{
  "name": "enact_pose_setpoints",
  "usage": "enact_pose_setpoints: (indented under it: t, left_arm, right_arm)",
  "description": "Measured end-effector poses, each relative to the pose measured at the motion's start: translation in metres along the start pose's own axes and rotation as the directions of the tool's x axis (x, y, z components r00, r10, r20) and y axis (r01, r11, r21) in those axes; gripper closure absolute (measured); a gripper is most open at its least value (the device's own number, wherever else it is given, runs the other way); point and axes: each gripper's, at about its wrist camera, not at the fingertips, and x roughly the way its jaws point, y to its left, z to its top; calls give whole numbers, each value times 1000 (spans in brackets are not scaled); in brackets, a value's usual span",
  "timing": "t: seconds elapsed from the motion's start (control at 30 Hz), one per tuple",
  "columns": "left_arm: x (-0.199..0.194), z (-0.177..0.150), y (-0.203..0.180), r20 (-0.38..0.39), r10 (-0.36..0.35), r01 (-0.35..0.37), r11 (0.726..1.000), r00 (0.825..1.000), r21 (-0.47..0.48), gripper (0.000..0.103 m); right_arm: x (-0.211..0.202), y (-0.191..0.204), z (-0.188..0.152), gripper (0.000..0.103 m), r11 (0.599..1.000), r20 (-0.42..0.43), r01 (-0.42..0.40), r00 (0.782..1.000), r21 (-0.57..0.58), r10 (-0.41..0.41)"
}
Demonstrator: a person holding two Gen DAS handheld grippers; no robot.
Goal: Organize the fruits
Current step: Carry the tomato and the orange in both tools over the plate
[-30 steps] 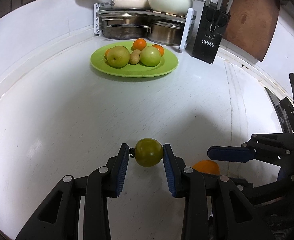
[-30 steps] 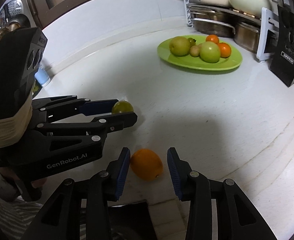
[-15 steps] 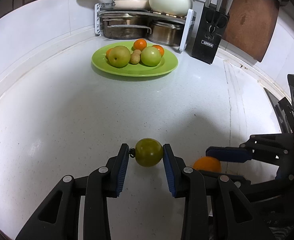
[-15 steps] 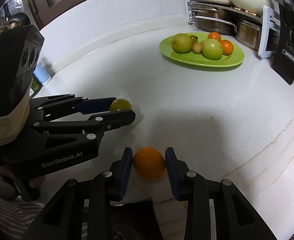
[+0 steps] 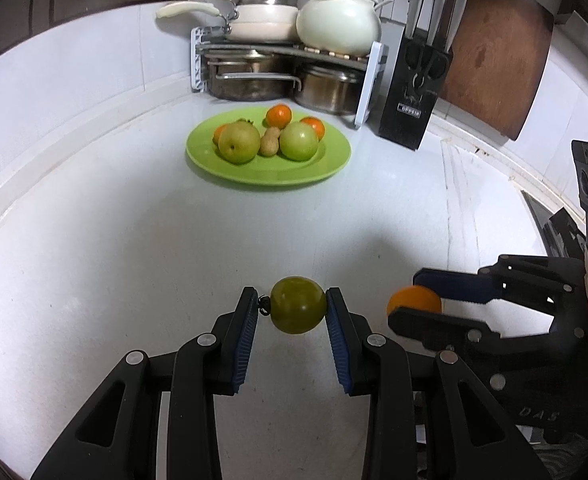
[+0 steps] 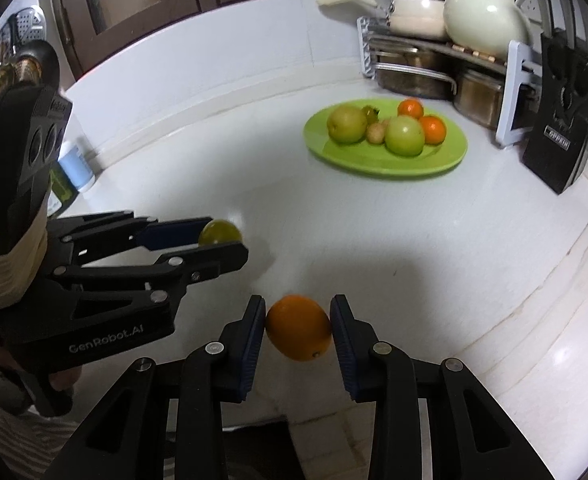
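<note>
Near the front edge of the white counter (image 5: 133,240), both grippers are loaded with fruit. The right gripper (image 6: 298,330) has just finished closing: a second ago its blue pads stood apart on either side of the orange (image 6: 298,327) as it lay on the counter, and now they press on both its flanks, with the fruit looking lifted slightly clear of the surface. The left gripper (image 5: 294,310) is unchanged over the same second, clamped on a dark green round fruit (image 5: 297,305) with its stalk end against the left pad. With both pieces gripped, the picking step seems complete, and what probably remains is to carry them across to the green plate (image 5: 334,160) toward the back of the counter, well apart from both grippers, where two large green fruits, three oranges and a small tan piece already sit, joined in the right wrist view by a small dark-stalked fruit behind them. Whether either held fruit is fully off the counter is hard to judge, since the fingers hide the undersides. Blur softens the plate in the right wrist view, and the person shows only as a striped sleeve (image 6: 13,440) at the lower left.
</note>
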Motion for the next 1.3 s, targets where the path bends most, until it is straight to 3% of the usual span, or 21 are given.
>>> enact_pose_setpoints:
  t: [0.63, 1.3]
  left_arm:
    - [-2, 68, 1, 125, 14, -19, 999, 992, 34, 69]
    - [45, 146, 23, 133, 11, -18, 999, 991, 49, 69]
  right_arm:
    - [-18, -34, 61, 68, 996, 189, 89, 978, 30, -93]
    - [7, -72, 141, 68, 991, 267, 129, 954, 37, -134]
